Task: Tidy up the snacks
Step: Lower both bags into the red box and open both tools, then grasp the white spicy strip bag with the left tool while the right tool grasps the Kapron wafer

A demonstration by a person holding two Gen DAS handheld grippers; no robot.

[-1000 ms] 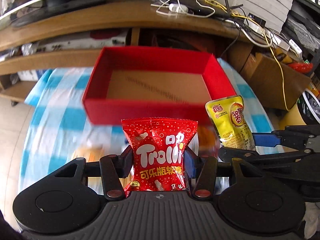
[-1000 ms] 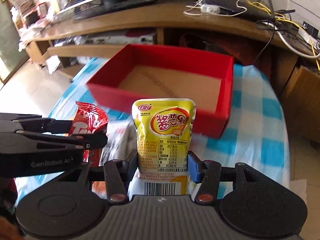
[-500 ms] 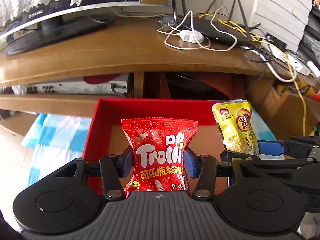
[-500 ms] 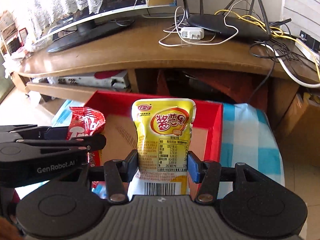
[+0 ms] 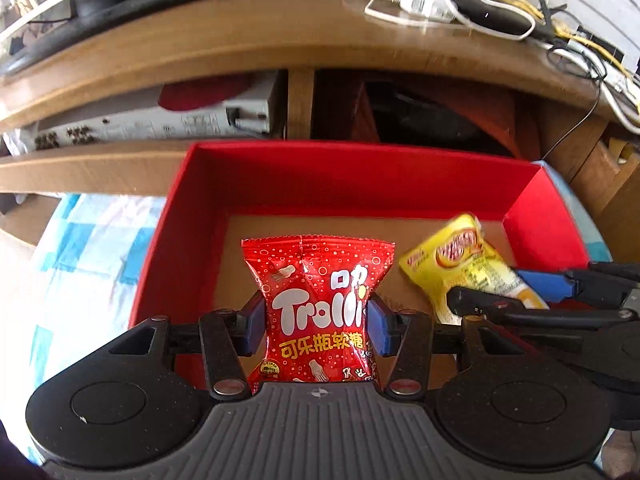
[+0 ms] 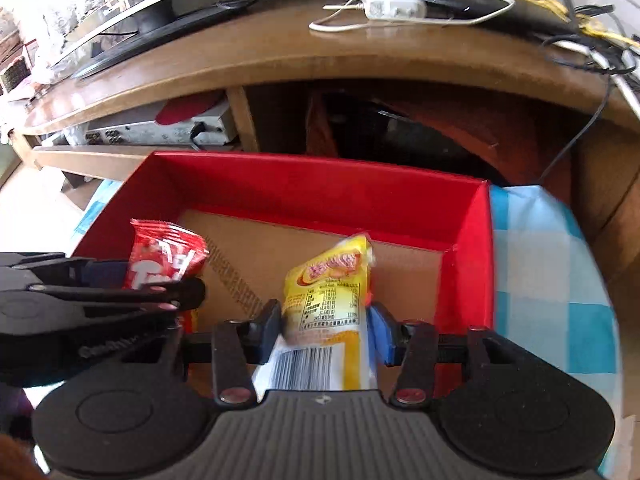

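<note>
We see the red Trolli packet [image 5: 318,312] upright, pinched by the left gripper [image 5: 316,326] over the red box [image 5: 360,176]. Beside it, the yellow pouch [image 6: 326,308] tilts between the spread jaws of the right gripper [image 6: 326,330], apparently let go, blurred, above the cardboard floor. The box sits on a blue-checked table [image 6: 552,280] before a wooden TV stand [image 5: 280,36].

R tool [image 6: 325,326] open, yellow pouch [image 6: 326,300] tilting over box [image 6: 466,240]
</note>
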